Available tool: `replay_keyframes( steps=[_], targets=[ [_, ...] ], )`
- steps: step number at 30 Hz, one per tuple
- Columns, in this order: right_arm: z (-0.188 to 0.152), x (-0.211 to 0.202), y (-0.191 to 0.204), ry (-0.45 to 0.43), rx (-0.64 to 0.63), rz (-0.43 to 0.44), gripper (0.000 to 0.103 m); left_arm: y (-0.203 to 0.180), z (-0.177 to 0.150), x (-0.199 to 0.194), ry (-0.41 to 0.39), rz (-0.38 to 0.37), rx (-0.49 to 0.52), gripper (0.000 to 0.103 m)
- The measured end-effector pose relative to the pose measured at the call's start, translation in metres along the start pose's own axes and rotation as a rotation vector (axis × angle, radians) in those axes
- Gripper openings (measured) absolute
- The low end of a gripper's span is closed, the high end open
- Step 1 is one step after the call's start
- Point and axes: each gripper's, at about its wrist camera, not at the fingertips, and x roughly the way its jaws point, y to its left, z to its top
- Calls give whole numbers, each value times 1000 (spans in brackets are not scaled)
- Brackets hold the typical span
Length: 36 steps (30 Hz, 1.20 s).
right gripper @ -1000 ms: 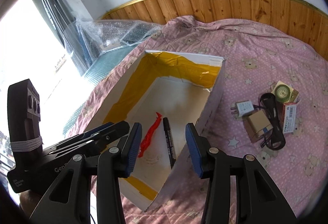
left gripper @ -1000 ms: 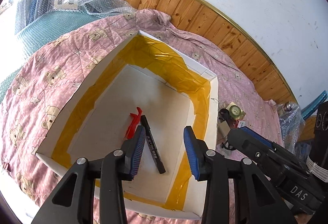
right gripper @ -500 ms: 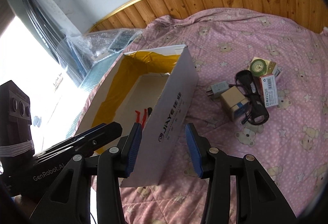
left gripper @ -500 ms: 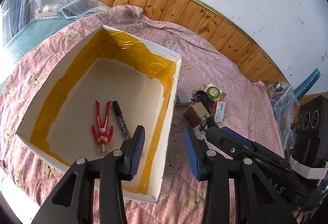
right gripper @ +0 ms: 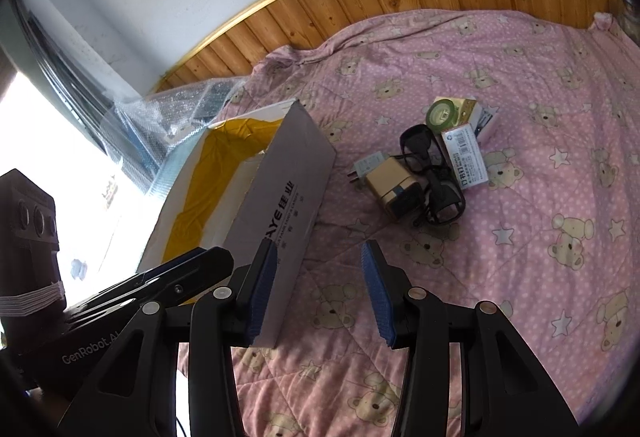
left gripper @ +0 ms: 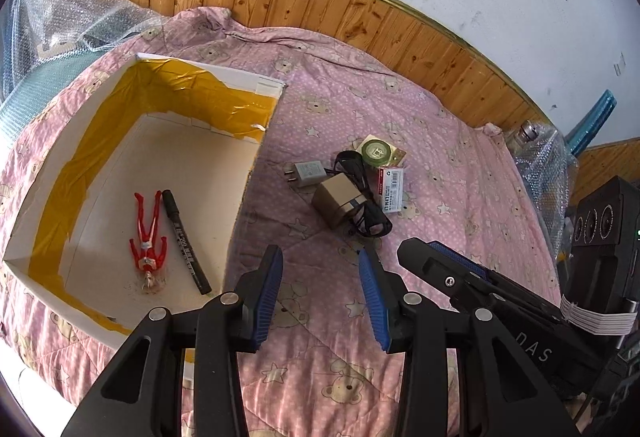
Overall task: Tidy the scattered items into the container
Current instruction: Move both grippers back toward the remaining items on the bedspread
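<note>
Pink bedspread (right gripper: 520,85); box (right gripper: 288,197) wall hiding its contents from right view.

One white cardboard box (left gripper: 262,87) lined with yellow tape stands on the bed and holds two things: one red toy figure (left gripper: 147,243) and one black marker (left gripper: 186,241). On the quilt (left gripper: 448,173) beside it lie five: one white charger plug (left gripper: 307,173), one small brown box (left gripper: 338,200), one pair of black glasses (left gripper: 366,209), one green tape roll (left gripper: 375,151), one staples box (left gripper: 391,189). Two grippers show, left (left gripper: 320,295) and right (right gripper: 320,291).
</note>
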Motion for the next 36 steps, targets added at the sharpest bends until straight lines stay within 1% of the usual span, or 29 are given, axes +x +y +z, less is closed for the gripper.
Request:
replay_keyframes(
  steps=[8,16,22,27,36],
  targets=[
    [-5,-7,-39,-2,71,-25,47,-28,-4,25,48,-12,35,41],
    [1,-4,-65,0,115,-36,47,-47,3,49,85,-19,66,41],
    [7,8,-84,17,145,-43,47,-51,10,73,124,-15,74,42],
    [14,21,-95,36,157,-48,47,-50,19,97,155,-8,60,42],
    [35,45,-111,60,173,-58,47,-49,40,133,189,3,43,42]
  ],
)
